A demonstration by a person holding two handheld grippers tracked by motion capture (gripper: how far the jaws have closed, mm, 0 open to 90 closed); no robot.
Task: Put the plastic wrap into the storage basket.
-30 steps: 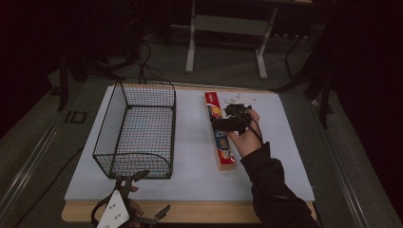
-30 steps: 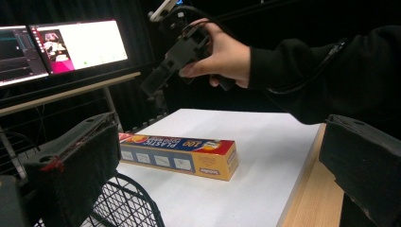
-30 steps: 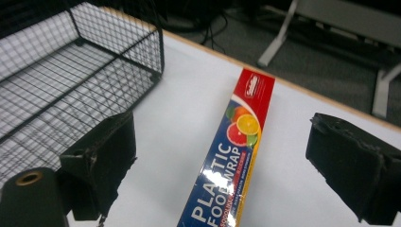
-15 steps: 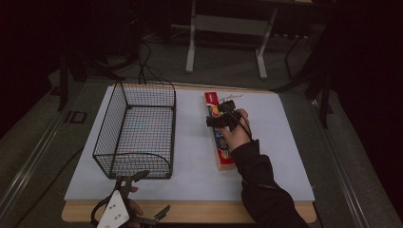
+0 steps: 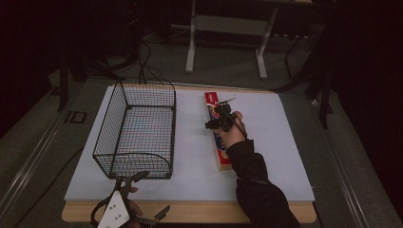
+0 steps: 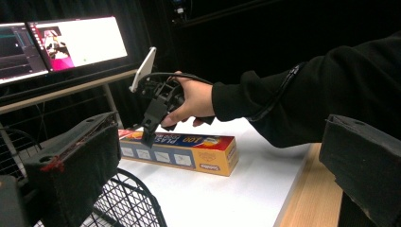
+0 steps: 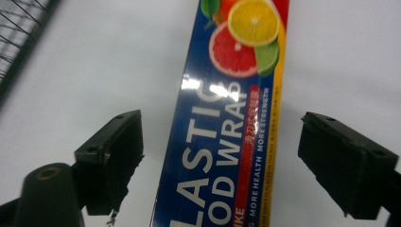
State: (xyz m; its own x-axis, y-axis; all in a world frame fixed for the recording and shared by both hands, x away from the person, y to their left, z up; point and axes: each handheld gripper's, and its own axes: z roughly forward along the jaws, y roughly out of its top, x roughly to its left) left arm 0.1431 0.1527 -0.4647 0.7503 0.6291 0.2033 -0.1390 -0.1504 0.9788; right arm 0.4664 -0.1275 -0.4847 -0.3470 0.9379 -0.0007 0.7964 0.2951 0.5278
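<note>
A long plastic wrap box (image 5: 218,137) lies flat on the white table cover (image 5: 275,156), running from near the far edge toward the near one, well apart from the wire basket (image 5: 135,130) at its left. A strip of bare cover separates box and basket, and a wider bare stretch lies to the box's right, up to the cover's right edge.

The right gripper (image 5: 219,118) hangs just over the far half of the box, jaws spread wide and holding nothing. In the right gripper view, the box (image 7: 227,123) lies between the two jaws with white cover visible on both sides, touching neither.

The left gripper (image 5: 124,204) sits at the near wooden table edge (image 5: 199,213), just before the basket's near end, jaws parted and empty.
</note>
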